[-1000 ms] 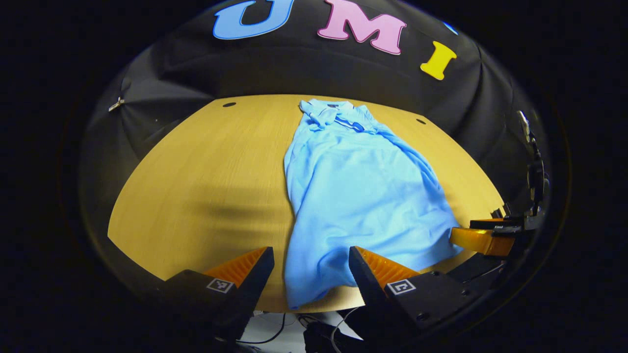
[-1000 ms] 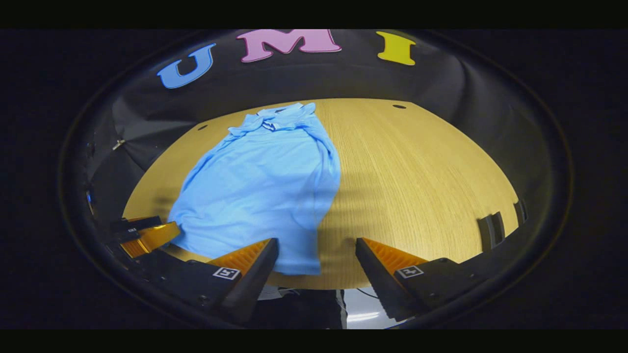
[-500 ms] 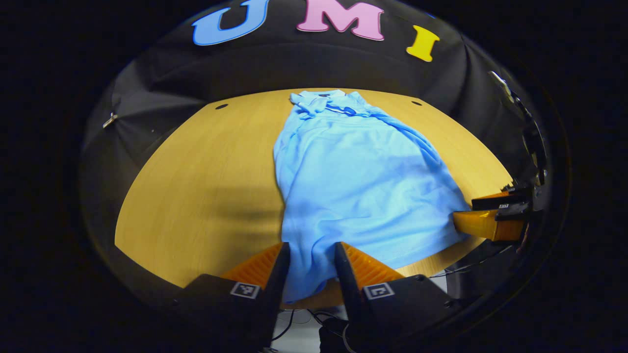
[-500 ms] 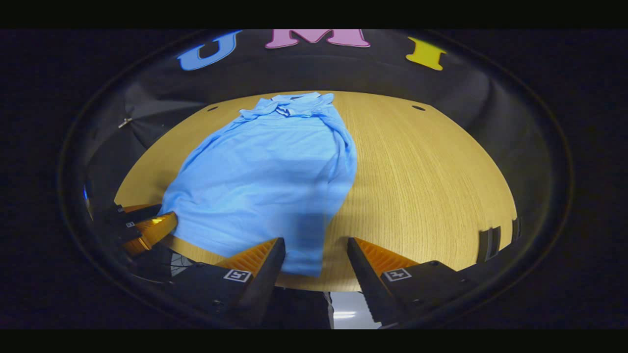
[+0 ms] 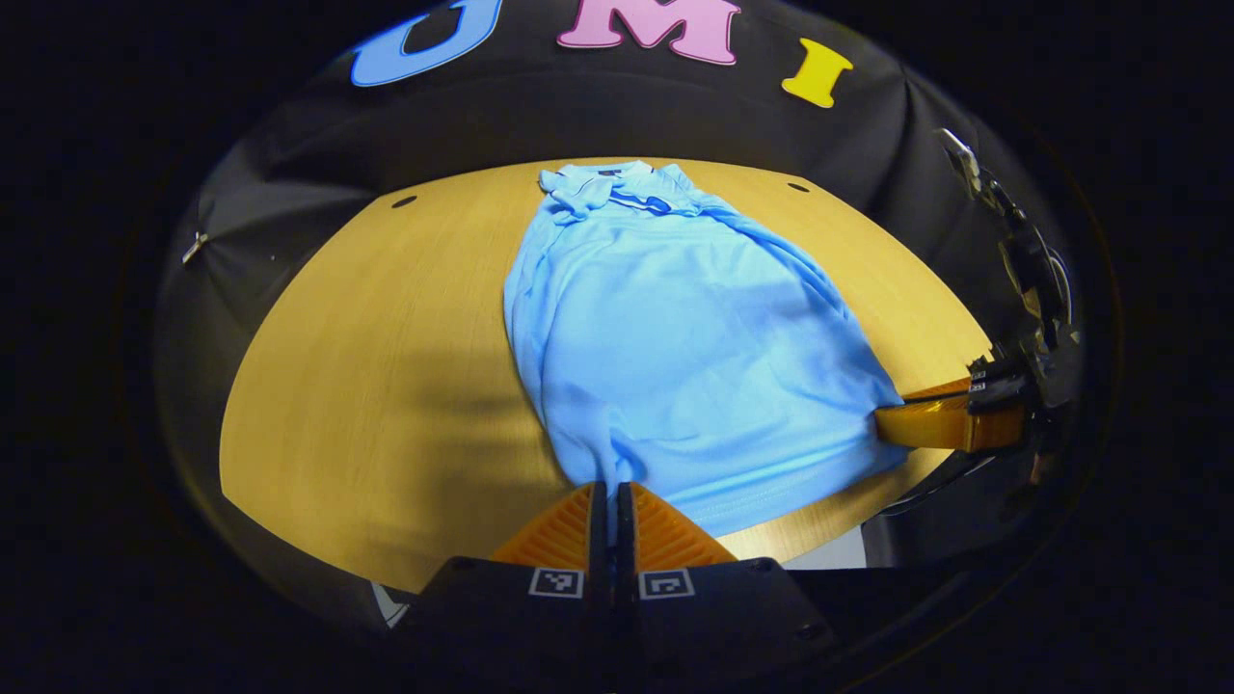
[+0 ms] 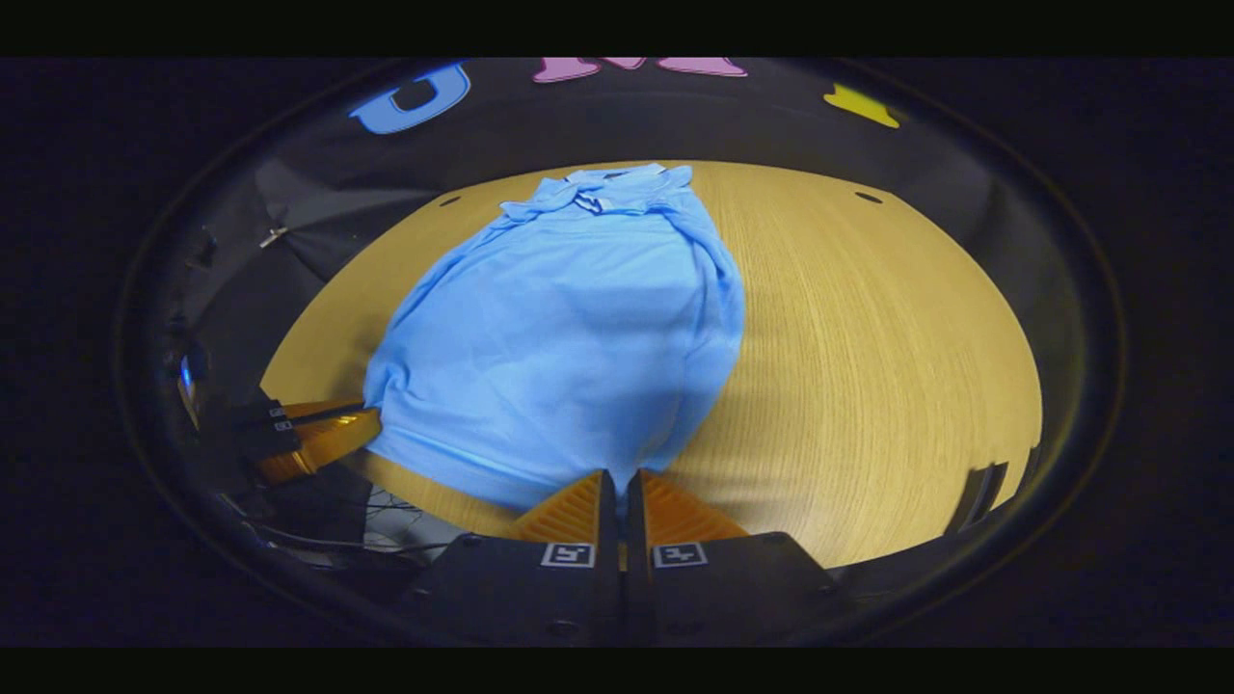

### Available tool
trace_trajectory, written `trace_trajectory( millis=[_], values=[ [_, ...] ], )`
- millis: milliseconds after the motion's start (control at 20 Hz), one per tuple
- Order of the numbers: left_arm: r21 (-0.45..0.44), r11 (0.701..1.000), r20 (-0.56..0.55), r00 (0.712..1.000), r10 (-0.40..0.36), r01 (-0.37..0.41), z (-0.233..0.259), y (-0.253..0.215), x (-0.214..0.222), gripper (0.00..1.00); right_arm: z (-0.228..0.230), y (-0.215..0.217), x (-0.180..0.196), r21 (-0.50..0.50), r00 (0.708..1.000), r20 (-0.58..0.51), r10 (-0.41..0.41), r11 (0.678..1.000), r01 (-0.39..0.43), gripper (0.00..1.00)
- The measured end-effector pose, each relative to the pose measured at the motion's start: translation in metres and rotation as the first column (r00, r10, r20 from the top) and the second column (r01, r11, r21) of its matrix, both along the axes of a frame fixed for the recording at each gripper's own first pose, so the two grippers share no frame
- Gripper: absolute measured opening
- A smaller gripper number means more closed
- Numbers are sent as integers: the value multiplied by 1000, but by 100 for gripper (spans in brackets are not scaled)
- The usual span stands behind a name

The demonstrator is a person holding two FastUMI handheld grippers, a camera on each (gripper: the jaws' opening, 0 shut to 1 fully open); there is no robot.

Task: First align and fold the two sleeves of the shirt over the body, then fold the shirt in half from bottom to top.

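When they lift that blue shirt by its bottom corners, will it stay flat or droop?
It will probably droop: the shirt already bunches into soft wrinkles where the left gripper and right gripper pinch its hem. It looks thin and light, so it should lift easily. It may slide on the smooth table.

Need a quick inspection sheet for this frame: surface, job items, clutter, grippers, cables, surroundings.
Surface: wooden table, bare around the garment, small dark holes near its far edge.
Job's things: blue shirt lies lengthwise, collar at the far end, sleeves already folded in; hem at the near edge bunched at both corners.
Clutter: nothing seen.
Grippers: left gripper shut on the shirt at the hem's left corner; right gripper shut on the shirt at the hem's right corner.
Cables: dark cables below the near table edge, in the right gripper view.
Surroundings: black cloth wall behind the table, with a metal clip on it.
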State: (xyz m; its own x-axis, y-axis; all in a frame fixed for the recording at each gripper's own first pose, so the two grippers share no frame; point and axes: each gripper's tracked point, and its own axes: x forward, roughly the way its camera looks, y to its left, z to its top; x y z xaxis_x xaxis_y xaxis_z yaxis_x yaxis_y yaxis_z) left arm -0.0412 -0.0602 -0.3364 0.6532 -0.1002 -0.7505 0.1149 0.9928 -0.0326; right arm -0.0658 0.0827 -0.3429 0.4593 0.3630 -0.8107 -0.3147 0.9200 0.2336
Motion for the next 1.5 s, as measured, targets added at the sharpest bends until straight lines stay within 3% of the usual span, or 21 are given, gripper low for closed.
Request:
trace_trajectory(
  millis=[350, 600, 800, 850, 900, 1000, 1050, 1250, 1350, 1500],
  values=[
    [-57, 997, -62, 997, 45, -48, 9, -4, 0, 6, 19, -6, 8, 8, 1000, 18, 17, 1000, -17, 7],
    [-67, 997, -8, 1000, 24, -25, 54, -6, 21, 6, 56, -4, 39, 29, 996, 92, 16, 999, -19, 7],
    [-94, 995, 57, 997, 50, -45, 99, 1, 63, 6, 91, 1, 85, 98, 990, 134, -34, 995, 21, 7],
    [-113, 992, 70, 996, 58, -50, 109, 1, 74, 6, 100, 1, 97, 107, 988, 150, -42, 994, 26, 2],
    [-125, 991, 84, 994, 64, -53, 120, 2, 86, 6, 109, 2, 110, 115, 985, 165, -46, 993, 27, 7],
    [-133, 990, 107, 992, 65, -51, 140, 7, 111, 6, 124, 9, 137, 131, 980, 192, -50, 991, 25, 7],
    [-132, 990, 120, 991, 65, -49, 149, 9, 123, 6, 133, 13, 150, 136, 977, 208, -47, 991, 19, 1],
    [-175, 983, 144, 986, 81, -55, 182, 6, 178, 6, 162, 32, 210, 137, 958, 286, -16, 990, -25, 12],
    [-173, 983, 172, 981, 91, -60, 196, 9, 213, 6, 174, 40, 242, 131, 946, 324, -5, 991, -40, 1],
    [-149, 987, 218, 971, 94, -62, 214, 16, 268, 6, 184, 51, 291, 157, 938, 346, -30, 987, -27, 12]
  ],
)
